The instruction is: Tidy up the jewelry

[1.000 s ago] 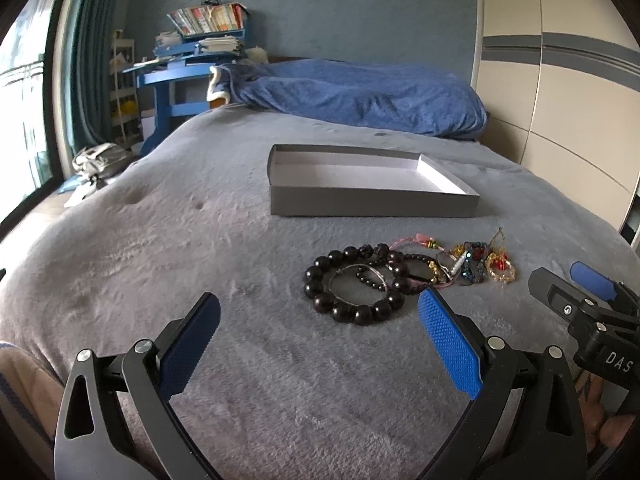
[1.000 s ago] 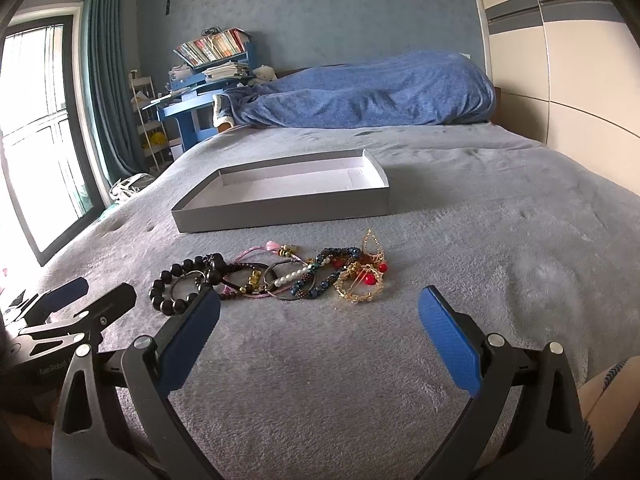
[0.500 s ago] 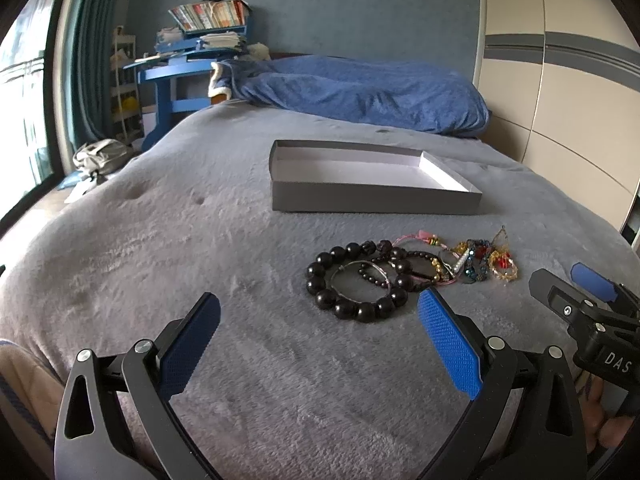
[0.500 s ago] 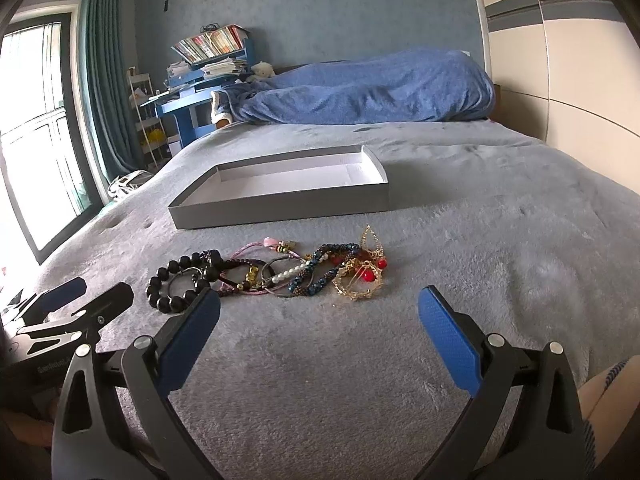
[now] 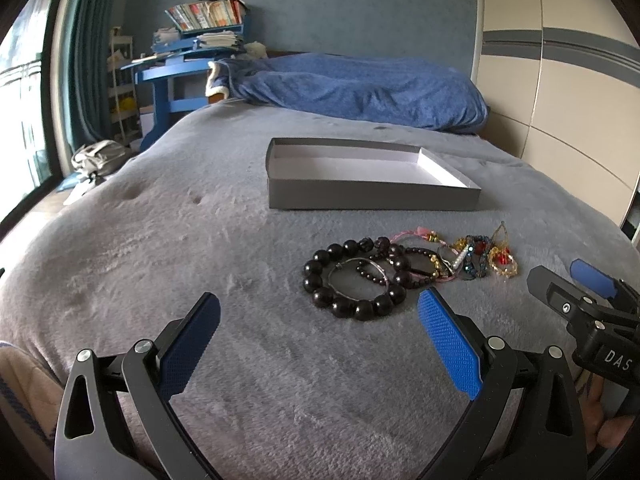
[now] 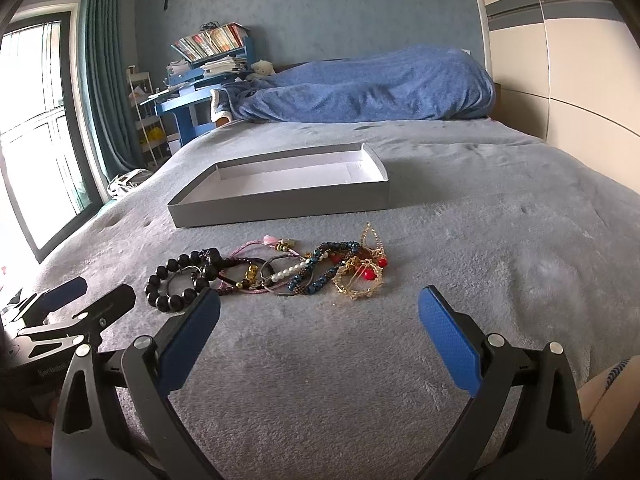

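A pile of jewelry lies on the grey bed cover: a black bead bracelet point(image 5: 352, 280) point(image 6: 176, 280) at its left, thin pink and pearl bracelets point(image 6: 276, 268) in the middle, a blue beaded strand point(image 6: 324, 268) and gold pieces with red beads point(image 5: 502, 258) point(image 6: 362, 276) at its right. An empty grey shallow box point(image 5: 372, 198) point(image 6: 280, 208) lies just beyond the pile. My left gripper point(image 5: 320, 332) is open and empty, short of the black beads. My right gripper point(image 6: 320, 332) is open and empty, short of the gold pieces. Each gripper shows at the edge of the other's view.
A blue duvet point(image 5: 360, 92) is heaped at the far end of the bed. A blue desk with books point(image 5: 192, 52) and a curtained window point(image 6: 36, 128) stand at the left. Wardrobe doors point(image 5: 560, 100) run along the right.
Both grippers have crept a little forward and tilted down; the jewelry and box sit lower in the views. Nothing was picked up and the jaws stayed open.
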{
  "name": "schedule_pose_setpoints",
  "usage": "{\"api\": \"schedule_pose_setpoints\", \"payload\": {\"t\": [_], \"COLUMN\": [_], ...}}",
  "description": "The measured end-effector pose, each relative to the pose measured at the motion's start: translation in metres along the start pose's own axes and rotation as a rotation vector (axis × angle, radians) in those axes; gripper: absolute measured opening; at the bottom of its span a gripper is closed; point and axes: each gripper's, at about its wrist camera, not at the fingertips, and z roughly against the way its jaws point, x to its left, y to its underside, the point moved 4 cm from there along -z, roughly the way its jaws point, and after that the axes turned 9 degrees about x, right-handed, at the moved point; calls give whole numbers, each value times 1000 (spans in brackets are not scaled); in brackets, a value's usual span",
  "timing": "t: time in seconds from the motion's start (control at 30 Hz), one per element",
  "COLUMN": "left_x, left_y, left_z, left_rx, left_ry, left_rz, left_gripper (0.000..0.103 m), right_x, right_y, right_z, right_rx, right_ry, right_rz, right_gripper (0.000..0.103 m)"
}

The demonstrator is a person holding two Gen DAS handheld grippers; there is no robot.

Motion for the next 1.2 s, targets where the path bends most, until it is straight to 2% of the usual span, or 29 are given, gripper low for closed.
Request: {"api": "schedule_pose_setpoints", "payload": {"t": [0.57,0.9,0.93,1.03,1.2], "left_x": [-9,-18,-18,-18,-2], "left_y": [-2,-7,-9,-13,-22], "left_z": [-10,-24,-26,-34,-42], "left_rx": [35,53,59,78,105], "left_ry": [18,20,24,47,66], "left_rz": [-31,-92,-99,-106,-33], "left_gripper": [98,95,94,83,68], "right_x": [-3,-6,-6,-7,-9], "right_y": [-5,-10,-10,-10,-10], "right_z": [-1,-1,-2,-2,-3], "right_rx": [4,5,7,11,16], "right_ry": [-9,-4,-4,-4,-3], "right_rz": [0,-11,-12,-14,-18], "right_gripper": [98,98,98,98,98]}}
